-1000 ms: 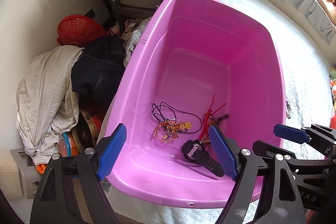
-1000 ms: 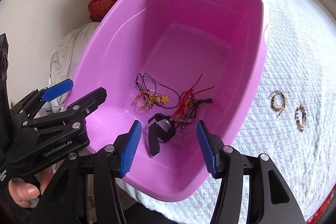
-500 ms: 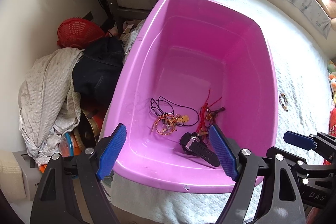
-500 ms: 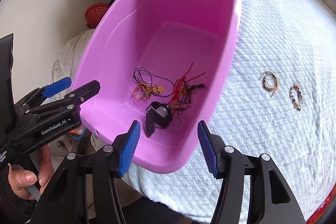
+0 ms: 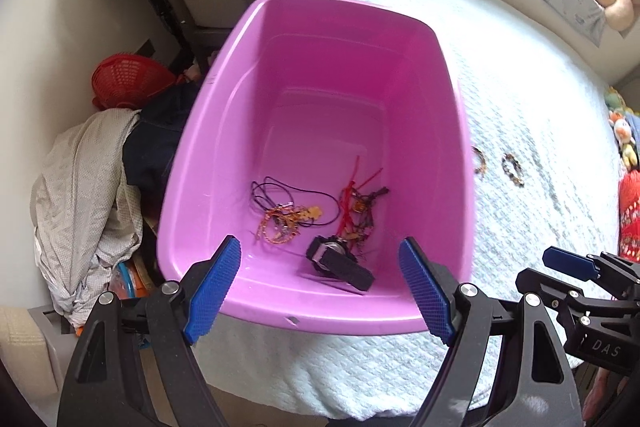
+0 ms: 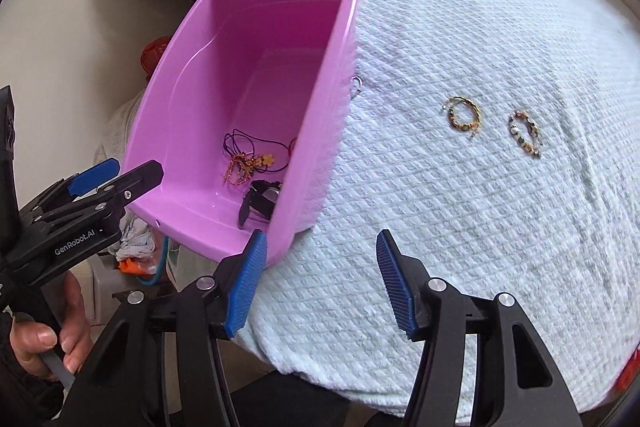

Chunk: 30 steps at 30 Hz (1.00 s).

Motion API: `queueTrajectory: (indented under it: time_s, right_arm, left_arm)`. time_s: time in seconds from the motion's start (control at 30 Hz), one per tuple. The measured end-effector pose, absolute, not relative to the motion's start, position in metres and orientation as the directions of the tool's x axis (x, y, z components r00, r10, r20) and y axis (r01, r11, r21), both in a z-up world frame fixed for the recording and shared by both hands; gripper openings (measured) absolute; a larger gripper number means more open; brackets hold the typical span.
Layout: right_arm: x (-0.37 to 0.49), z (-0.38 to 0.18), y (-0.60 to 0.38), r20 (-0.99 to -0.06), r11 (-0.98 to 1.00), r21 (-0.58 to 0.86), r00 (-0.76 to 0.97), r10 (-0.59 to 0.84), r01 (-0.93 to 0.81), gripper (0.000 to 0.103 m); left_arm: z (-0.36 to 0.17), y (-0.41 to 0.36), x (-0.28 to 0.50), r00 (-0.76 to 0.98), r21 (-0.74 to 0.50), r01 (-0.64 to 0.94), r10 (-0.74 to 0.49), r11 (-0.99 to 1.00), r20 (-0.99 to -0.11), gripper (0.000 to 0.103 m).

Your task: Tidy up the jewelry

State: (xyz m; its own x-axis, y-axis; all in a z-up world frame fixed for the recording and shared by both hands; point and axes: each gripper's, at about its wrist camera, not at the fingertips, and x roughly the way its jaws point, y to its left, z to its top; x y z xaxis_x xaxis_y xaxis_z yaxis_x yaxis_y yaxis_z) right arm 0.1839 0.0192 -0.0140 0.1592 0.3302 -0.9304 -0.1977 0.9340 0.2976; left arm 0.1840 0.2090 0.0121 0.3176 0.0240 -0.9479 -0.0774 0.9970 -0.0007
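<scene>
Right gripper (image 6: 320,283) swung off tub (image 6: 320,131) toward bracelets (image 6: 464,113) right of it; both grippers' fingers apart, empty.

a red basket (image 5: 128,79) sits left of the bed (image 5: 540,131); beside the basket lie dark clothes (image 5: 154,143) and a pale crumpled cloth (image 5: 84,203).

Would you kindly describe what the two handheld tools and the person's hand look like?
Both the left tool and the right tool have black angular frames with silver bolts and blue ridged fingers. The left carries white "GenRobot.AI" lettering; the right shows "DAS". A bare hand with a dark sleeve grips a grey handle.
</scene>
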Motion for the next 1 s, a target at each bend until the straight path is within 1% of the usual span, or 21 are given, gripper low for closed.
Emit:
queueTrajectory:
  time_s: [0.17,0.27,0.33,0.5,0.57,0.63,0.83,1.0]
  right_arm:
    - [0.166,-0.017,-0.036,-0.926,0.941,0.311,0.182,0.331,-0.133,0.055]
    - [0.155,-0.018,-0.073,-0.927,0.951,0.293,0.214,0.309,-0.104,0.056]
    - [0.148,-0.018,-0.098,-0.927,0.957,0.276,0.237,0.290,-0.090,0.057]
    - [0.129,-0.021,-0.171,-0.925,0.963,0.257,0.270,0.268,-0.077,0.058]
    - [0.121,-0.021,-0.200,-0.920,0.963,0.256,0.285,0.269,-0.084,0.062]
    - [0.114,-0.024,-0.228,-0.918,0.965,0.245,0.298,0.262,-0.094,0.063]
    - [0.111,-0.051,-0.299,-0.928,0.967,0.246,0.271,0.256,-0.071,0.064]
    - [0.121,-0.075,-0.333,-0.935,0.969,0.244,0.254,0.247,-0.043,0.067]
  left_arm:
    - [0.021,0.167,0.176,0.333,-0.016,-0.041,-0.001,0.999,-0.943,0.080]
    - [0.024,0.136,0.172,0.332,-0.015,-0.028,-0.005,0.999,-0.943,0.084]
    - [0.024,0.114,0.171,0.336,-0.016,-0.026,-0.007,1.000,-0.942,0.085]
    - [0.022,0.059,0.163,0.321,0.010,-0.050,0.026,0.999,-0.947,0.086]
    - [0.018,0.036,0.161,0.309,0.029,-0.059,0.046,0.998,-0.950,0.086]
    - [0.016,0.017,0.161,0.301,0.043,-0.073,0.063,0.996,-0.952,0.086]
    - [0.003,-0.037,0.160,0.282,0.043,-0.124,0.077,0.991,-0.956,0.086]
    - [-0.014,-0.063,0.163,0.261,0.056,-0.118,0.086,0.991,-0.961,0.087]
